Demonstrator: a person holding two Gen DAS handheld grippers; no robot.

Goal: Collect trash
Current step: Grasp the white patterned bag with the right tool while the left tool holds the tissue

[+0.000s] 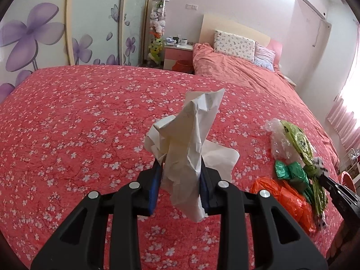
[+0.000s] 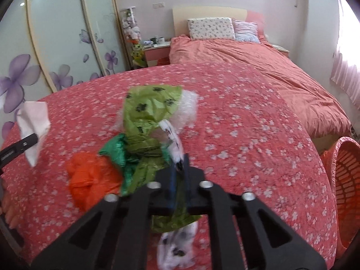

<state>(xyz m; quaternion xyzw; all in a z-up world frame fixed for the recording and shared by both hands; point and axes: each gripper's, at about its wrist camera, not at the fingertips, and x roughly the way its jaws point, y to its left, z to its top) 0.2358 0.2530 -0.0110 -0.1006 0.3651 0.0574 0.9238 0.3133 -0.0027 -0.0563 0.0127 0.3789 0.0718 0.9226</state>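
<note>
While the left gripper pinches a crumpled white tissue between its blue pads, the paper stands up past the fingertips and hangs a little below them, lifted clear of the red flowered bedspread. The right gripper has its jaws pressed together on a green bag with black paw prints — a white printed strip of it sticks up at the fingertips, and more green and white plastic dangles beneath. Just beside that bag, toward the tissue, lie a crumpled dark green wrapper and an orange plastic bag, both resting on the bedspread. Behind the green bag sits a bit of clear crinkled plastic, touching it. On the far side of the bag from the tissue, off the edge of the bedspread, stands an orange basket. Farther back — beyond the bedspread — are a bed with a plain pink cover, two pillows and a nightstand.
</note>
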